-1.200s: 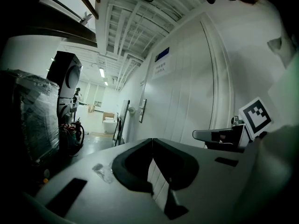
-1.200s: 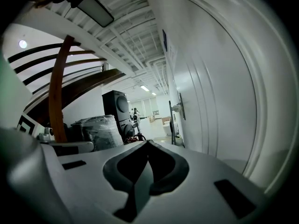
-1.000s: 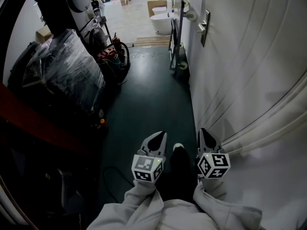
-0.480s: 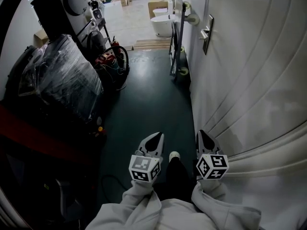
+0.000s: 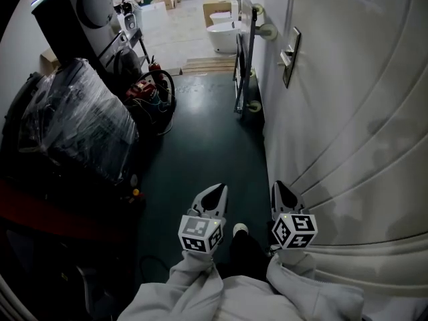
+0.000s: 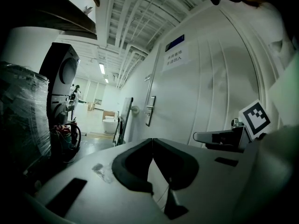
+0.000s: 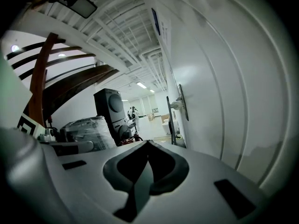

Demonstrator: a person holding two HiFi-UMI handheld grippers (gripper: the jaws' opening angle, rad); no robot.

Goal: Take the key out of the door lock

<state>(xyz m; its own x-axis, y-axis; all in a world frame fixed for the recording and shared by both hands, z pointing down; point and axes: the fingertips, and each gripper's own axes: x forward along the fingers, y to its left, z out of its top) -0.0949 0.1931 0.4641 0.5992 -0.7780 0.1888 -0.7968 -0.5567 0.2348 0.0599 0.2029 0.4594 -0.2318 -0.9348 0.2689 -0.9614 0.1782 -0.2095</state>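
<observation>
The white door [image 5: 348,112] runs along the right of the head view. Its metal lock plate with a lever handle [image 5: 290,57] is far ahead of both grippers. The plate also shows small in the left gripper view [image 6: 150,110] and the right gripper view [image 7: 181,101]. No key can be made out at this distance. My left gripper [image 5: 215,191] and right gripper [image 5: 279,189] are held side by side low in front of me, pointing down the corridor. Both are shut and empty, their tips touching [image 6: 152,141] [image 7: 147,143].
A plastic-wrapped pallet [image 5: 73,122] and stacked machines [image 5: 83,15] line the left side, with coiled hoses and cables [image 5: 150,89] on the dark green floor. A metal frame [image 5: 241,52] leans by the door's far end. White fixtures [image 5: 224,35] stand beyond. My shoe [image 5: 239,230] shows between the grippers.
I have walked forward along the corridor: the lock plate and the stacked machines have come nearer in the head view. Both grippers travelled with me and stayed shut.
</observation>
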